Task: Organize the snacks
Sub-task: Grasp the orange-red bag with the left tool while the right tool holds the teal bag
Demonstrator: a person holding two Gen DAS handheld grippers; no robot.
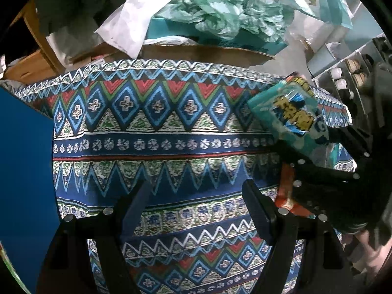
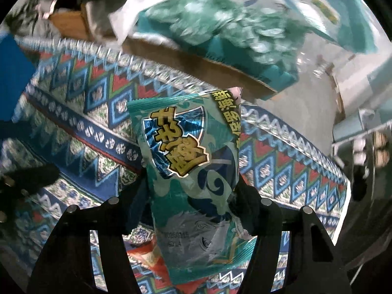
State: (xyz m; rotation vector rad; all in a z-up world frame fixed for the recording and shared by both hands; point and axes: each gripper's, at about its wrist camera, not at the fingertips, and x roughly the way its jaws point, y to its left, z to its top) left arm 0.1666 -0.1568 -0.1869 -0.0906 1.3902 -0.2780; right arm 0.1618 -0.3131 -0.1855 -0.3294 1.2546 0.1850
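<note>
A teal snack bag [image 2: 191, 161] with yellow lettering stands upright between the fingers of my right gripper [image 2: 193, 183], which is shut on its lower half. In the left wrist view the same teal bag [image 1: 289, 115] is tilted above the table's right side, with the black right gripper under it. An orange-red packet [image 1: 285, 191] lies flat on the patterned tablecloth [image 1: 171, 147] below that bag, and it also shows as the orange-red packet [image 2: 144, 252] under the bag. My left gripper [image 1: 196, 186] hangs open over the cloth with nothing between its fingers.
A blue panel [image 1: 24, 159] stands at the table's left edge. Behind the table, a cardboard box [image 1: 196, 51] holds crumpled green and white plastic bags [image 1: 220, 17]. A white shelf [image 1: 343, 68] with small items stands at the far right.
</note>
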